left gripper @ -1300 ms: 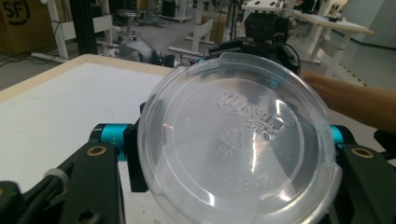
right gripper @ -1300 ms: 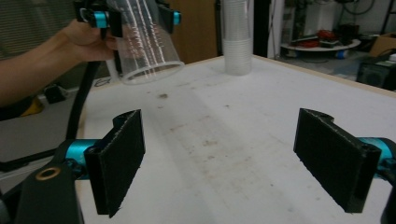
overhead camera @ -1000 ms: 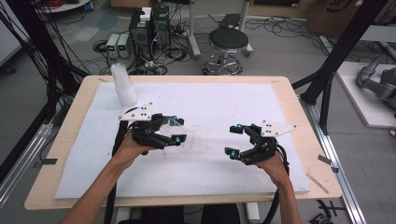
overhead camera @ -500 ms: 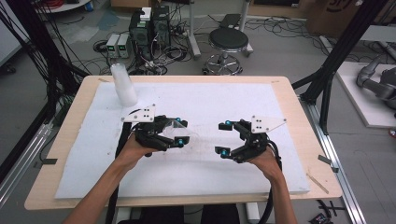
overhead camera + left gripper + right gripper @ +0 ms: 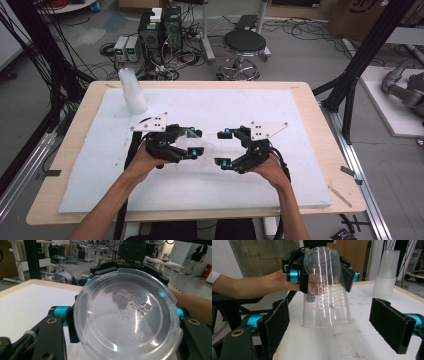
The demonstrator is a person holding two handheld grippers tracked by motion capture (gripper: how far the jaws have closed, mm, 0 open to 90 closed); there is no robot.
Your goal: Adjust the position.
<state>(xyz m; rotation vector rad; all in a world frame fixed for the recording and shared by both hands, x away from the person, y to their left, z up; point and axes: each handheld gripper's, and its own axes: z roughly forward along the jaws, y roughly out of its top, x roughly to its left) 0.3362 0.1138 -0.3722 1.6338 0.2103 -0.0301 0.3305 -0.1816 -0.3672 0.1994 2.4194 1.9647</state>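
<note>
Workshop tabletop (image 5: 280,190), white foam mat: left claw (image 5: 192,145) pinching clear plastic cup (image 5: 325,290) sideways, mouth toward right claw (image 5: 222,148), jaws spread, near cup; cup stack (image 5: 132,91) at far corner; likely handover step, next move calls for right jaws closing on cup wall

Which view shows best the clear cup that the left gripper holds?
The right gripper view: the clear cup shows whole, from the side. The left gripper view gives its round bottom; in the high view it is faint.
</note>
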